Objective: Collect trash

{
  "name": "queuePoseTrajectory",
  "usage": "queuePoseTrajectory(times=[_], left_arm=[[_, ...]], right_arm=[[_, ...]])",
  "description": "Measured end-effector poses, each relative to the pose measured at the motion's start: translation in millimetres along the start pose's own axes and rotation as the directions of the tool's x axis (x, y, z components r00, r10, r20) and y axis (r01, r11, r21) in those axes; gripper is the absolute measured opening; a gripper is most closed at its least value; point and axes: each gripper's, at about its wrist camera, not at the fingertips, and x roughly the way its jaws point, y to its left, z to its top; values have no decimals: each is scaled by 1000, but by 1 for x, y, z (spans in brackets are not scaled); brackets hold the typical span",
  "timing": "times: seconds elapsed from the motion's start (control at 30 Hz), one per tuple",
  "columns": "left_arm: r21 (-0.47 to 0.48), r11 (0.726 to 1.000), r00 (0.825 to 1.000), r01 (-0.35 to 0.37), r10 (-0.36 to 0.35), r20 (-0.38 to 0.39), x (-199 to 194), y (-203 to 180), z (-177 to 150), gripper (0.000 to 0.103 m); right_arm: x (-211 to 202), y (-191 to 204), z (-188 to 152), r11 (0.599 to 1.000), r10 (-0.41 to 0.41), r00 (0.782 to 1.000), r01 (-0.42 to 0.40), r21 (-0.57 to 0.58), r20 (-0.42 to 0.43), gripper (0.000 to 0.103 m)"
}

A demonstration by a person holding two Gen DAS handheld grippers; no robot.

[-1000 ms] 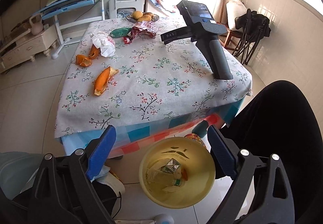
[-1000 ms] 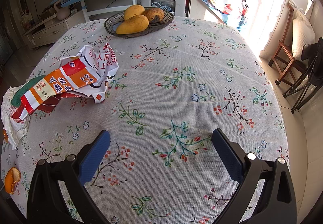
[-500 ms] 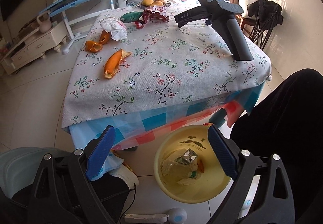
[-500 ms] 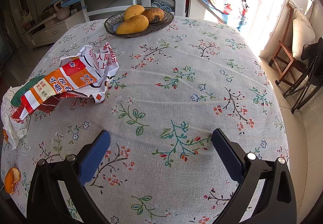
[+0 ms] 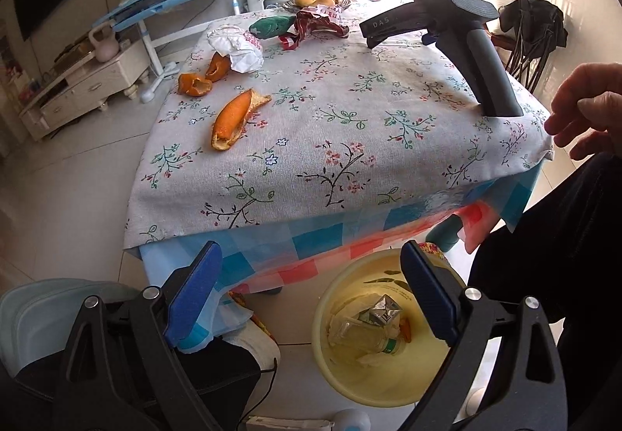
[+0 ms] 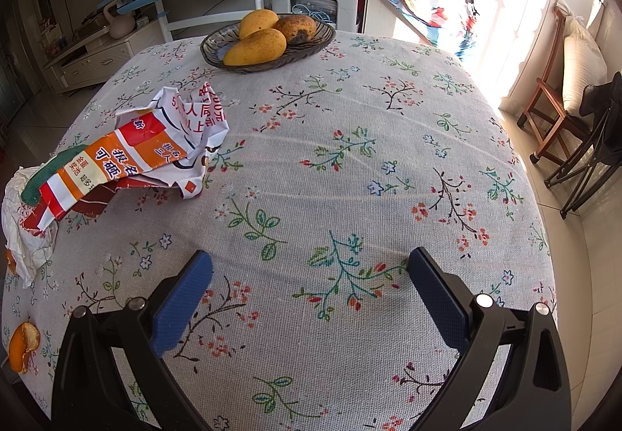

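Note:
Orange peels (image 5: 237,116) (image 5: 194,84), a crumpled white paper (image 5: 237,46), a green scrap (image 5: 272,26) and a red-and-white wrapper (image 5: 318,20) lie on the flowered table (image 5: 350,143). My left gripper (image 5: 311,271) hangs open and empty in front of the table's near edge, above the floor. A yellow bin (image 5: 338,372) below it holds a bottle and a carton. My right gripper (image 6: 311,275) rests open on the cloth with nothing between its fingers, and the wrapper (image 6: 136,155) lies to its left. Its handle (image 5: 490,69) stands unheld, with a bare hand (image 5: 583,108) near it.
A bowl of mangoes (image 6: 268,42) sits at the table's far side. A pale blue tub (image 5: 46,310) stands at the lower left on the floor. A person's dark-clothed leg (image 5: 544,236) is to the right of the bin. A chair (image 6: 556,108) stands right of the table.
The left gripper has risen and moved closer to the table's edge, still open. A bare hand has come into view at the right. The right gripper has not moved.

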Motion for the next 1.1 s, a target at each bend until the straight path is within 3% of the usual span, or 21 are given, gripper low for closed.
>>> queuePoseTrajectory(times=[0.37,0.6,0.7,0.93,1.1], left_arm=[[-114,993,999,11,-7,38,2,25,11,90],[-273,960,996,60,-38,85,-7,57,15,90],[-291,955,993,55,-22,114,-13,68,22,90],[-389,919,996,68,-43,74,-1,109,49,90],[-327,944,999,40,-37,15,17,116,74,90]], right_arm=[[0,0,0,1000,0,1000,0,0,0,96],[0,0,-1,1000,0,1000,0,0,1,96],[0,0,0,1000,-1,1000,1,0,1,96],[0,0,0,1000,-1,1000,1,1,1,96],[0,0,-1,1000,-1,1000,1,1,1,96]])
